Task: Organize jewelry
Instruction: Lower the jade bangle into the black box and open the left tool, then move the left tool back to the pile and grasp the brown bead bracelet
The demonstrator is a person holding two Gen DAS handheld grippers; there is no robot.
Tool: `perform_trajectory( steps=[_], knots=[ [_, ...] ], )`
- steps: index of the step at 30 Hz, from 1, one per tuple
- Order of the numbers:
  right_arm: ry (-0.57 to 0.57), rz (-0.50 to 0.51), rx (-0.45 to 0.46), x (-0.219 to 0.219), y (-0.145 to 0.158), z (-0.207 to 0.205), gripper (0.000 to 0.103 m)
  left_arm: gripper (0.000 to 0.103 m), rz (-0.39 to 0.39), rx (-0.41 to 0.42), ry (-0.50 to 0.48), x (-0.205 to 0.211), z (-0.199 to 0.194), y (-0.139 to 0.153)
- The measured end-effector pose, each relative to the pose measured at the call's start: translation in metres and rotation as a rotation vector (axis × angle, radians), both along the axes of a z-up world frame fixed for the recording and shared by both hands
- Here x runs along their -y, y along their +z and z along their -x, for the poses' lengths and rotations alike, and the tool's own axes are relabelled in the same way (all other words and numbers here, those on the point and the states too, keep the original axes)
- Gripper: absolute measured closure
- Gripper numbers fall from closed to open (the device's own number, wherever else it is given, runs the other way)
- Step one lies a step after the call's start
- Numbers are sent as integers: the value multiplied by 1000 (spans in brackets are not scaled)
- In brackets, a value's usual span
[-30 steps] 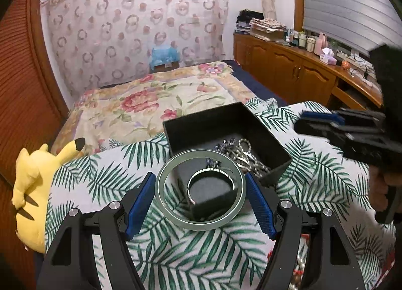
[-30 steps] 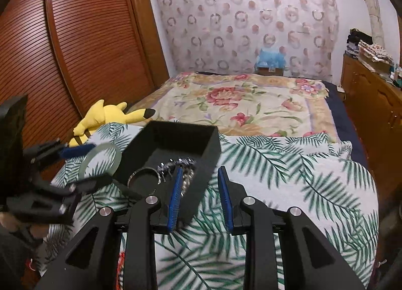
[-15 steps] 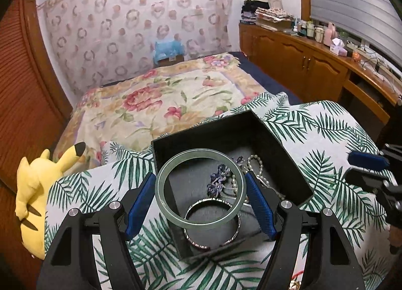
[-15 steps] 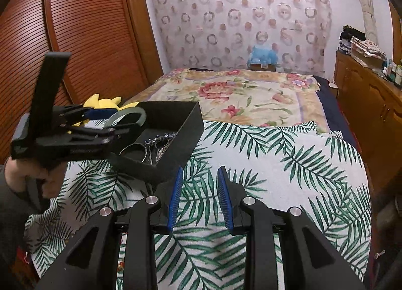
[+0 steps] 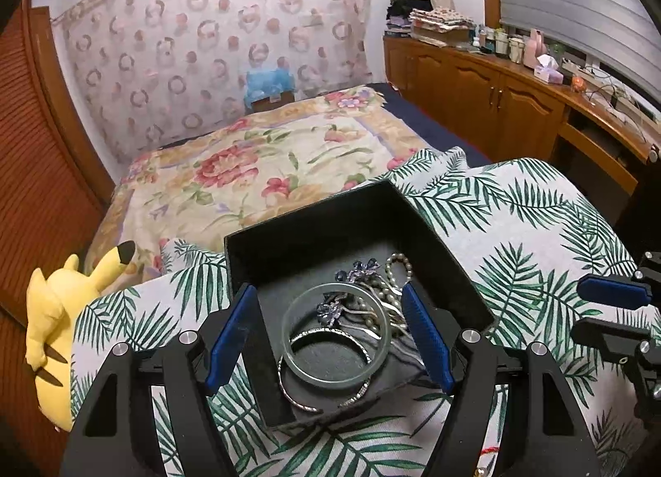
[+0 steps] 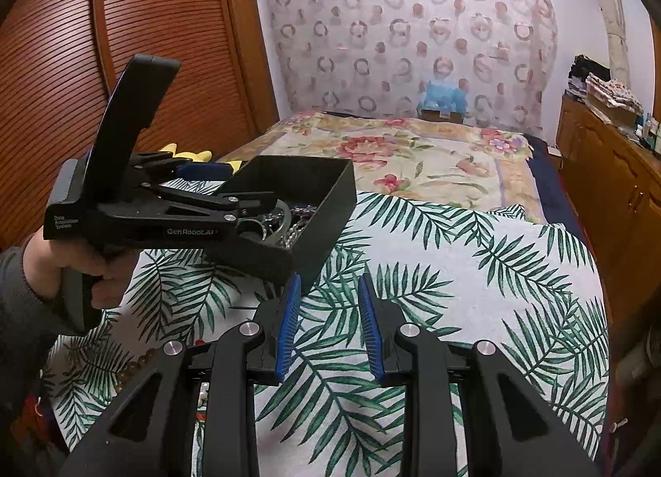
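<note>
A bed covered with a white cloth printed with green palm leaves [image 5: 516, 220] carries an open black square jewelry box [image 5: 314, 229] near the cloth's left edge. Inside the box lies a pale green jade-like bangle [image 5: 336, 332], flat on top of a thin silver bracelet [image 5: 326, 390], with a tangle of pearl strands and blue-stoned pieces [image 5: 372, 291] beside it toward the box's right wall.

The left gripper [image 5: 330, 332], black with blue pads, reaches over the box's near edge. Its jaws stand wide, one on each side of the bangle, with a gap to the ring on both sides; nothing is gripped.

The right gripper [image 6: 328, 324] hovers over bare cloth just beside the box's near right corner, jaws narrow and empty.

A yellow plush toy [image 5: 62, 311] lies at the cloth's left edge.
</note>
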State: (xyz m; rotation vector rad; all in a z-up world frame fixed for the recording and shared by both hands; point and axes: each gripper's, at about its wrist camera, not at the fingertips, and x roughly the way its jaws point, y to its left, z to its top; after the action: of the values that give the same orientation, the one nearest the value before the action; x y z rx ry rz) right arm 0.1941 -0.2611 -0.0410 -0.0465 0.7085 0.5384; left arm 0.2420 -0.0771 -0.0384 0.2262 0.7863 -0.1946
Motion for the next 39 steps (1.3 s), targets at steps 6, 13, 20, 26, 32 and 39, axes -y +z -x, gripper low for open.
perform_trajectory(
  steps=[6,13,20,26,32,39],
  knots=[
    [2,-9,-2,1,-1,16,72,34,31,24,-18,-8,27,8],
    [3,-15,0,0,-5,54,72,34,82,32,-54,-20,80,6],
    [-1,-7,-5,-3,-14,92,72,34,112,10,-85,-30,128,-6],
    [8,22,-17,-10,-26,116,72,34,164,-27,-85,-38,155,-19],
    [20,33,-38,-19,-39,135,72,48,221,-70,-79,-46,176,-31],
    [31,72,-45,-31,-48,143,72,67,276,-104,-62,-55,188,-42]
  ],
)
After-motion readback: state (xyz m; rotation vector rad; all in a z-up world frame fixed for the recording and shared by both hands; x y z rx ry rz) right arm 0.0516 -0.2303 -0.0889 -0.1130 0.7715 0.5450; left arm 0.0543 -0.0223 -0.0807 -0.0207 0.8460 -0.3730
